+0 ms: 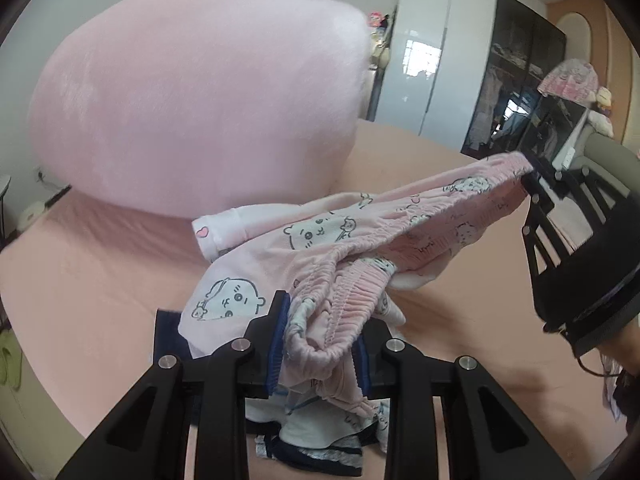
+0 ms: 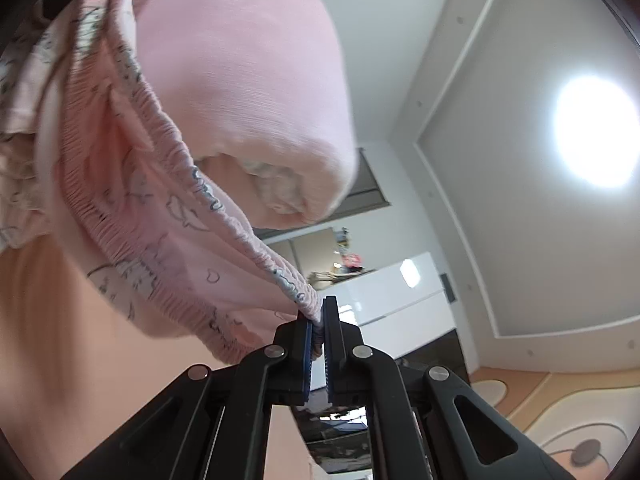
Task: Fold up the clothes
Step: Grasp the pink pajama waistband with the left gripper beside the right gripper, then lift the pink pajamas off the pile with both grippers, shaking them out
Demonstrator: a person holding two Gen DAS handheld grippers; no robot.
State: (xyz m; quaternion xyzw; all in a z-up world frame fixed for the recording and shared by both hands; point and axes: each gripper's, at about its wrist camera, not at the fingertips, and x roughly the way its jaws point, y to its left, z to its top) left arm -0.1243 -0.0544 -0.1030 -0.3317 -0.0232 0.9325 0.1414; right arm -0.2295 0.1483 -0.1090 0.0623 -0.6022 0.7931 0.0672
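Pink printed shorts (image 1: 360, 240) off the bed (image 1: 100, 280), strung by the elastic waistband between two grippers. Left gripper (image 1: 320, 344) pinching a bunched waistband end between blue pads; right gripper (image 2: 319, 320) pressed together on the other end, tilted toward the ceiling. Large pink plush (image 1: 192, 92) resting toward the bed's far edge. Dark and white garments (image 1: 304, 444) heaped beneath the left gripper, near edge

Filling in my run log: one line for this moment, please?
left gripper: shut on pink shorts | right gripper: shut on waistband | shorts off bed
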